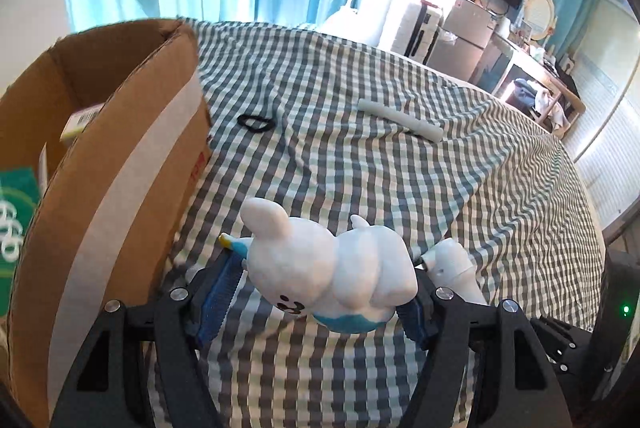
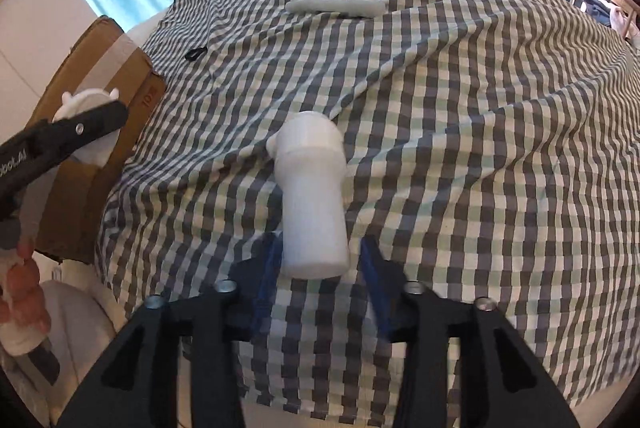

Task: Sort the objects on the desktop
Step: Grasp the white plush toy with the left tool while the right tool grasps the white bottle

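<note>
Left wrist view shows the left gripper (image 1: 320, 280) with its fingers clamped on the white figurine (image 1: 320, 268) beside the cardboard box (image 1: 132, 156), so it should clear the rim before releasing, while the right gripper (image 2: 316, 264) brackets the white bottle (image 2: 312, 196) on the checked cloth (image 2: 480, 148), its fingers narrowly apart.

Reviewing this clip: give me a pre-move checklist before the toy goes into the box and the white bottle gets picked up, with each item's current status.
1. Left gripper shut on the white plush toy: ok, pads press both sides.
2. Toy lifted off the checked cloth: ok.
3. Cardboard box open, beside the toy: ok; room inside cannot tell, some items already there.
4. Right gripper astride the white bottle: ok, its base lies between the fingers.
5. Right gripper gripping the bottle: not ok, a gap shows at one pad.
6. Black hair tie and white pen out of the way: ok, far across the cloth.
</note>
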The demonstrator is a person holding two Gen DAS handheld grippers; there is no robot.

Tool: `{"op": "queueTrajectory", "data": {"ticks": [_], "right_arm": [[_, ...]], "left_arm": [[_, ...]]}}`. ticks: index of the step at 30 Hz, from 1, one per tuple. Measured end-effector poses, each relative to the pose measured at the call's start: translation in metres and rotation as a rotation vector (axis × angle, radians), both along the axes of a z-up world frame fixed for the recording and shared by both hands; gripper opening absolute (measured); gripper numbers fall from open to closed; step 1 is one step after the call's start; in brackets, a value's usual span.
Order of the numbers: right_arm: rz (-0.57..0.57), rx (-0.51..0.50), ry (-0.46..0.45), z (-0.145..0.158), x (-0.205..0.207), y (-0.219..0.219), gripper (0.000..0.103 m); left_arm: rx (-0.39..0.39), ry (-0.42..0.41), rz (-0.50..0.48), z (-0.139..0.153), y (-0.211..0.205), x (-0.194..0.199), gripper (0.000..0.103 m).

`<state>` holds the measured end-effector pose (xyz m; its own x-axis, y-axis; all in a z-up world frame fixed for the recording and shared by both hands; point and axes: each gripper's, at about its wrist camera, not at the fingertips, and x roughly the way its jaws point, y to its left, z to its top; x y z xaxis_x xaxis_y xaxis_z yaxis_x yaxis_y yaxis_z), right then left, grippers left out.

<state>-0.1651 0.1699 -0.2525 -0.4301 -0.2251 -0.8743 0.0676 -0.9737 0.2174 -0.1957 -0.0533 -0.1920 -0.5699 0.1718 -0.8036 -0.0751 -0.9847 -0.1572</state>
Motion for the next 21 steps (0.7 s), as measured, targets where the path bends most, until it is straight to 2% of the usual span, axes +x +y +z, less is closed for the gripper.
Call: {"op": "queueTrajectory", "data": {"ticks": [2,7,8,9,12,21], "right_arm": [[-0.019,-0.003,-0.002,-0.003,-0.006,-0.001,0.07],[-0.023,0.004,-0.02,-0.019,-0.035,-0.012,0.071],[-0.022,0.013,-0.028,-0.022,-0.037,-0.014,0.065],[-0.024,0.03,-0.031,-0.025,-0.039,-0.016,0.049],[-0.035,0.027,-0.02,-0.026,-0.036,-0.014,0.032],[-0.067,-0.015,0.026,-0.005,-0.015,-0.011,0.032]], "left_arm": [[0.006,-0.013,0.001,-0.001,0.001,-0.001,0.072],[-0.001,-0.027,-0.013,-0.004,0.004,-0.004,0.072],[-0.004,-0.03,-0.015,-0.004,0.004,-0.004,0.072],[-0.008,-0.032,-0.015,-0.005,0.005,-0.005,0.072],[-0.007,-0.031,-0.015,-0.003,0.003,-0.007,0.072],[0.023,-0.001,0.002,0.013,-0.002,0.0,0.072]]}}
